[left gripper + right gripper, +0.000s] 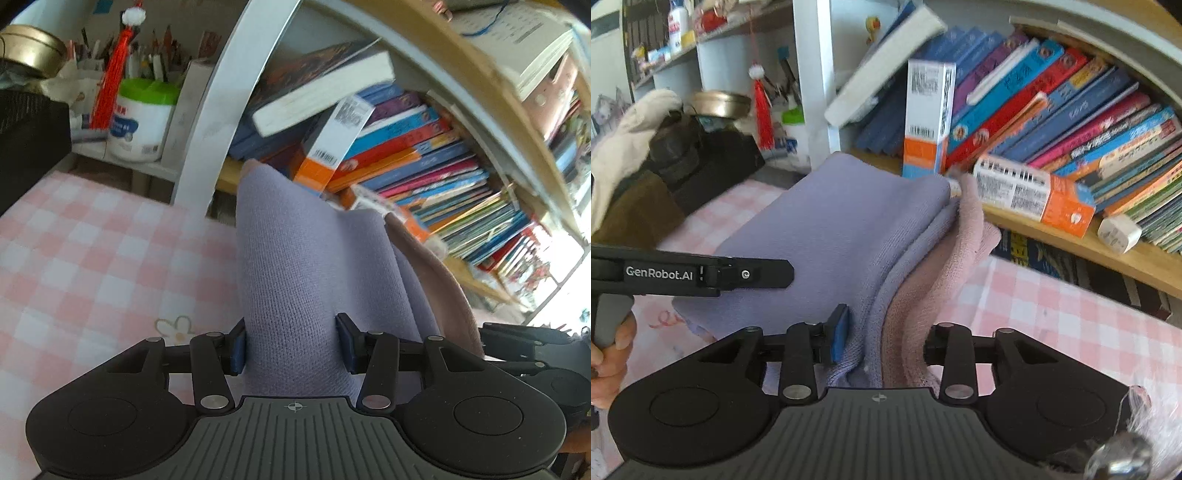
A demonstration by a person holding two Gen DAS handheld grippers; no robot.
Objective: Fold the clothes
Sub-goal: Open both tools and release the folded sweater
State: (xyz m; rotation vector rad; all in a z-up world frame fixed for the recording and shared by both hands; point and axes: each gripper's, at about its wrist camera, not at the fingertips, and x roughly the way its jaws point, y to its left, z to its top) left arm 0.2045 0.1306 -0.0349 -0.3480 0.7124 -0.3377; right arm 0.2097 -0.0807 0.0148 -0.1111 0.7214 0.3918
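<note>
A folded lavender knit garment [295, 258] [831, 221] lies on top of a folded pink garment [443, 280] [912, 306], forming one stack over the pink checked cover [92, 258]. My left gripper [293, 345] is shut on the lavender fold, whose cloth fills the gap between the blue pads. My right gripper [882, 341] clamps the stack's near edge, lavender and pink layers together; its right finger is partly hidden by pink cloth. In the right wrist view the left gripper's finger [768, 274] reaches over the stack from the left, with a hand [613, 354] on its handle.
A wooden bookshelf [1108, 254] packed with leaning books [424, 155] stands right behind the stack, with orange-and-white boxes [1034, 195] on its ledge. A white post [214, 110], a green-lidded jar [140, 122], a red tassel [110, 81] and a black bag [713, 162] sit to the left.
</note>
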